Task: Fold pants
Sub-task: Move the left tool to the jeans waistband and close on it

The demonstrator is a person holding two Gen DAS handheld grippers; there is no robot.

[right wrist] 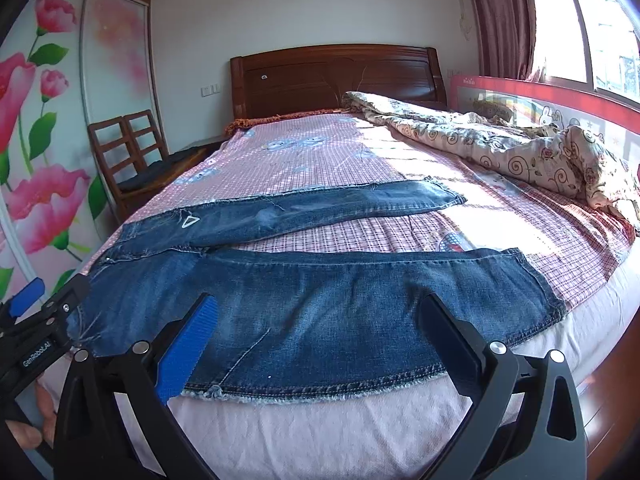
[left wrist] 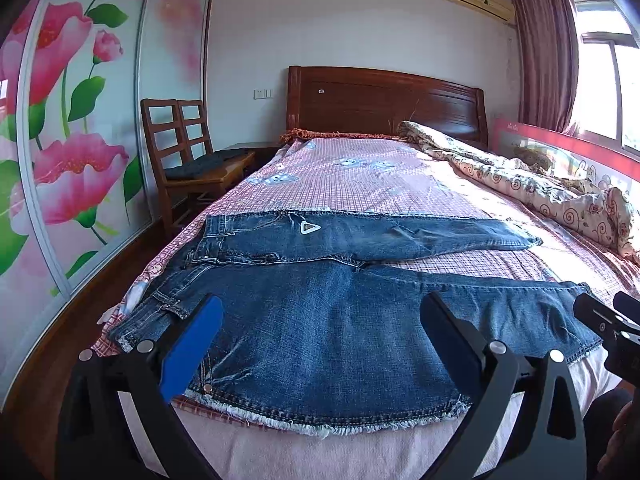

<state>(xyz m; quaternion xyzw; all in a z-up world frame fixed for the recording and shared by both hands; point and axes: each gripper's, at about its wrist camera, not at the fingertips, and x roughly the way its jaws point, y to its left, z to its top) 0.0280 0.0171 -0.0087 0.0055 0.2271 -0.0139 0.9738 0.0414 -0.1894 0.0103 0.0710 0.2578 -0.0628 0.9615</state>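
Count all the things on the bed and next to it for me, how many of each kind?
Jeans: 1
Crumpled quilt: 1
Wooden chairs: 2, side by side
Grippers: 2, the left gripper and the right gripper, both open
Total: 6

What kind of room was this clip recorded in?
Most likely a home bedroom: blue jeans lie spread on a bed with a wooden headboard, a rumpled quilt along its window side, and a floral sliding wardrobe beside it.
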